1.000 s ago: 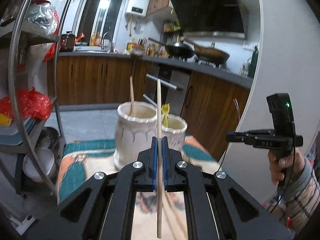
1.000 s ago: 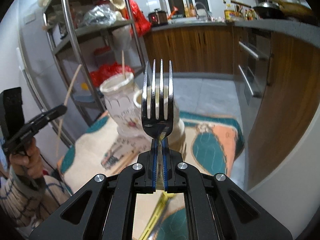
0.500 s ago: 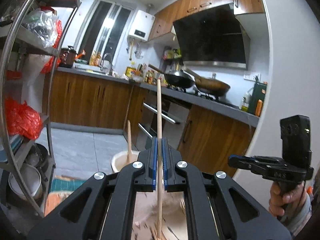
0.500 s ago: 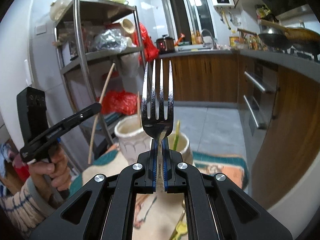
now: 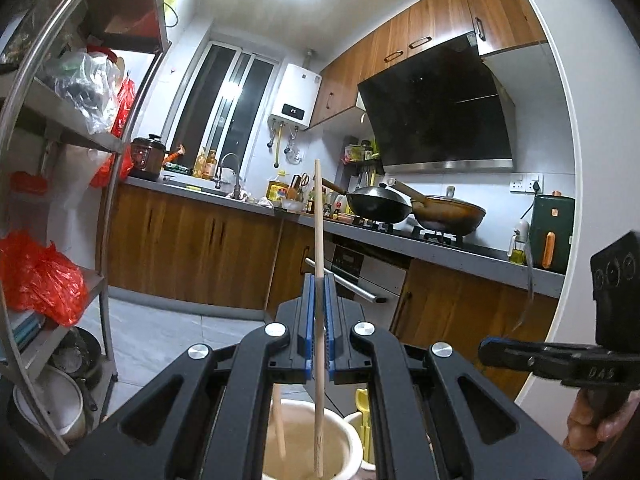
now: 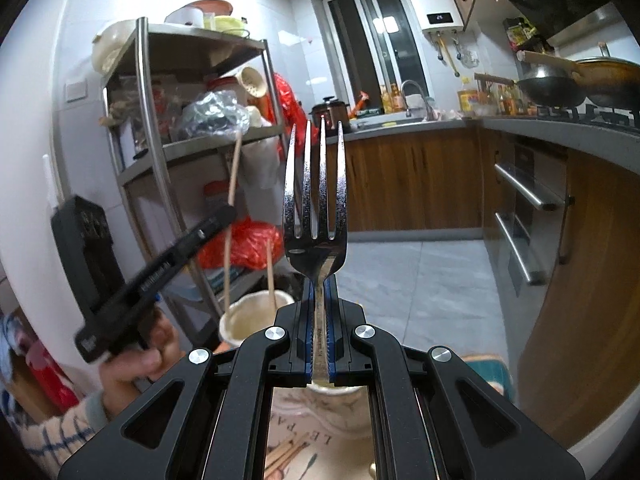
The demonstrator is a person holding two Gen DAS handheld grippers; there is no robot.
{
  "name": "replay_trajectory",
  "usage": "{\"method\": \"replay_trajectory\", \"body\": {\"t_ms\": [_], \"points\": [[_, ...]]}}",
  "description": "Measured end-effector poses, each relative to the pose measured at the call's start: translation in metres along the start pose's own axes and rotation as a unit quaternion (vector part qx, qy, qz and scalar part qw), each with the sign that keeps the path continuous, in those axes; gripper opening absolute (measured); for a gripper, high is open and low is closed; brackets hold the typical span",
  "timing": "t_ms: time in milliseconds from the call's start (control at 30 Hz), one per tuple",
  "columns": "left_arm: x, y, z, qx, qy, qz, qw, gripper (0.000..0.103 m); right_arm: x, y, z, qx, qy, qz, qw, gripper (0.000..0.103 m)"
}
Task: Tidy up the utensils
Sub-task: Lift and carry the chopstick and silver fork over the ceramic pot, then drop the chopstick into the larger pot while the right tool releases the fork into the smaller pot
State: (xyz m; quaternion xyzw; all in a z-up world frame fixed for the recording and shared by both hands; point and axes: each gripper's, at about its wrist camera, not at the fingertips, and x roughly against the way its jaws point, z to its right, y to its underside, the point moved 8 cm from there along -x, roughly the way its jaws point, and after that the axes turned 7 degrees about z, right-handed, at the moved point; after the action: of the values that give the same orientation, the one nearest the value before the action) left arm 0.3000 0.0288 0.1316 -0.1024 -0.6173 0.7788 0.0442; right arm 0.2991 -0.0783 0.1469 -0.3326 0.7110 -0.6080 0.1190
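The left tongs [image 5: 318, 336] are clamped tight on a chopstick [image 5: 318, 264], held upright with its lower end hanging inside the mouth of the big pot [image 5: 344, 432]; my guess is it is kept vertical so it can drop straight in beside the one chopstick [image 5: 279, 420] already leaning there. That makes two chopsticks at this pot, one gripped and one resting. Just to its right stands a smaller pot [image 5: 354, 420], touching or nearly so, with one yellow utensil [image 5: 363, 402] poking out; I can't tell what kind. The right tongs [image 6: 319, 328] are pinched shut on a fork's [image 6: 315, 200] handle, four tines pointing up, carried above the pots, likely bound for the smaller one so that sticks and cutlery stay sorted. Below them a patterned cloth [image 6: 316, 446] covers the surface under the pots; a few more sticks [image 6: 286, 450] lie near its front edge, too blurred to count. So: two pots, one fork, two clear chopsticks.
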Motion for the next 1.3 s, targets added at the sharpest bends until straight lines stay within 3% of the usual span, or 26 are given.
{"method": "replay_trajectory", "body": {"t_ms": [267, 500, 733, 1300], "points": [[-0.005, 0.034, -0.006, -0.015, -0.016, -0.031, 0.9993, 0.004, -0.019, 0.007, 0.007, 0.019, 0.036, -0.007, 0.999, 0.006], [0.006, 0.056, -0.012, -0.028, -0.026, -0.071, 0.9968, 0.004, -0.043, 0.032, -0.001, 0.049, 0.048, -0.053, 0.996, 0.006], [0.007, 0.060, -0.012, -0.044, -0.035, -0.087, 0.9946, 0.004, -0.059, 0.054, -0.003, 0.062, 0.054, -0.090, 0.993, 0.006], [0.000, 0.071, -0.019, -0.048, -0.066, -0.113, 0.9902, 0.004, -0.087, 0.079, 0.004, 0.061, 0.065, -0.125, 0.988, 0.006]]}}
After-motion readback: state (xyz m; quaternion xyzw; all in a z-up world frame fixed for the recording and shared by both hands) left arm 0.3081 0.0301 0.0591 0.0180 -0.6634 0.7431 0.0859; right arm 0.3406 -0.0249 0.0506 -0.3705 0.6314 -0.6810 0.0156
